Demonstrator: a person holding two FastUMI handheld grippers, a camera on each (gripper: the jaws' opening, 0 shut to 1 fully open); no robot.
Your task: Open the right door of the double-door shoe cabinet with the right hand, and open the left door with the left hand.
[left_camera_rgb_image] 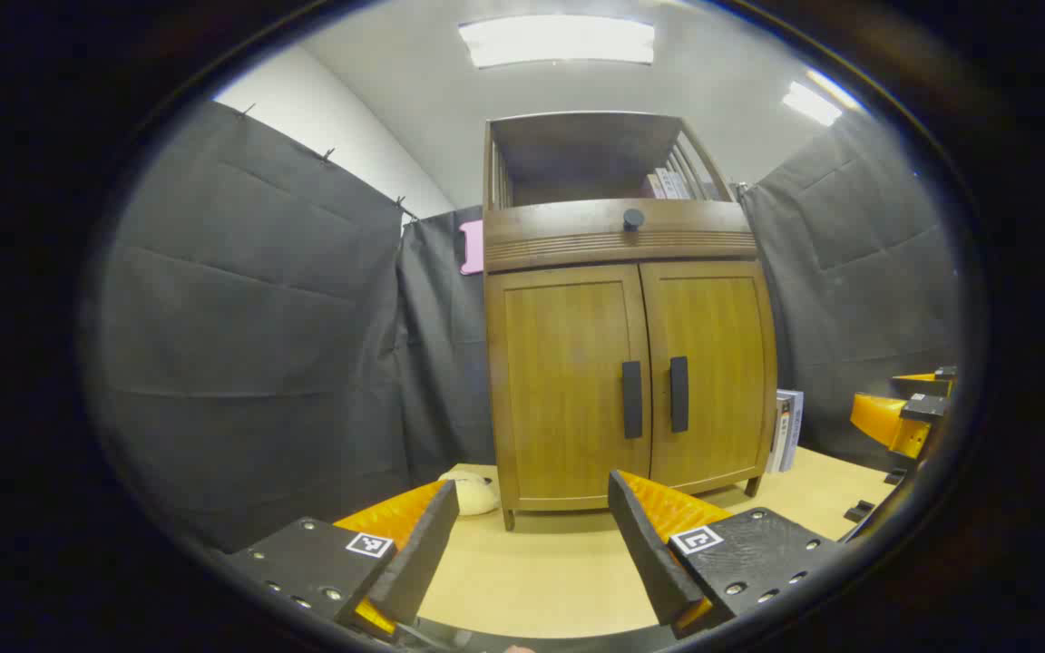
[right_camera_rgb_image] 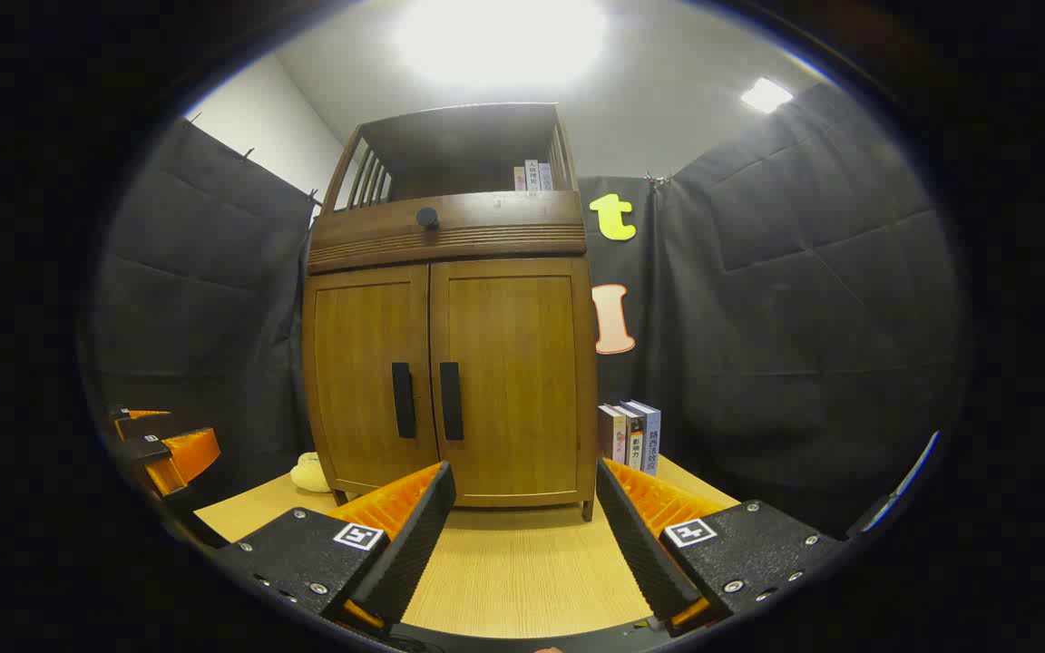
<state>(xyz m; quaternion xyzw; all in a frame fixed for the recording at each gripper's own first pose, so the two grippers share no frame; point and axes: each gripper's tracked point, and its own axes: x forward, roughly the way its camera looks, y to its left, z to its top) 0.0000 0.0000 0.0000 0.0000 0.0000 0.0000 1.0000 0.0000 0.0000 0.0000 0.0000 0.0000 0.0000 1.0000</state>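
Observation:
A wooden shoe cabinet (left_camera_rgb_image: 631, 299) (right_camera_rgb_image: 450, 299) stands on the table with both doors shut. Its left door (left_camera_rgb_image: 568, 381) (right_camera_rgb_image: 368, 381) and right door (left_camera_rgb_image: 713, 372) (right_camera_rgb_image: 513, 372) each carry a dark vertical handle near the middle seam: left handle (left_camera_rgb_image: 632, 399) (right_camera_rgb_image: 403, 400), right handle (left_camera_rgb_image: 678, 394) (right_camera_rgb_image: 450, 401). My left gripper (left_camera_rgb_image: 532, 535) is open, well short of the cabinet, with nothing between its fingers. My right gripper (right_camera_rgb_image: 522, 526) is open too, empty, facing the right door from a distance. The right gripper also shows at the right edge (left_camera_rgb_image: 903, 417) of the left gripper view, the left gripper at the left edge (right_camera_rgb_image: 160, 444) of the right gripper view.
The cabinet has a drawer with a round dark knob (left_camera_rgb_image: 633, 219) (right_camera_rgb_image: 427, 218) and an open shelf holding books on top. Upright books (right_camera_rgb_image: 631, 435) (left_camera_rgb_image: 786, 431) stand right of the cabinet. A pale soft object (left_camera_rgb_image: 473, 490) (right_camera_rgb_image: 309, 473) lies at its left foot. Light wooden table (right_camera_rgb_image: 504, 562).

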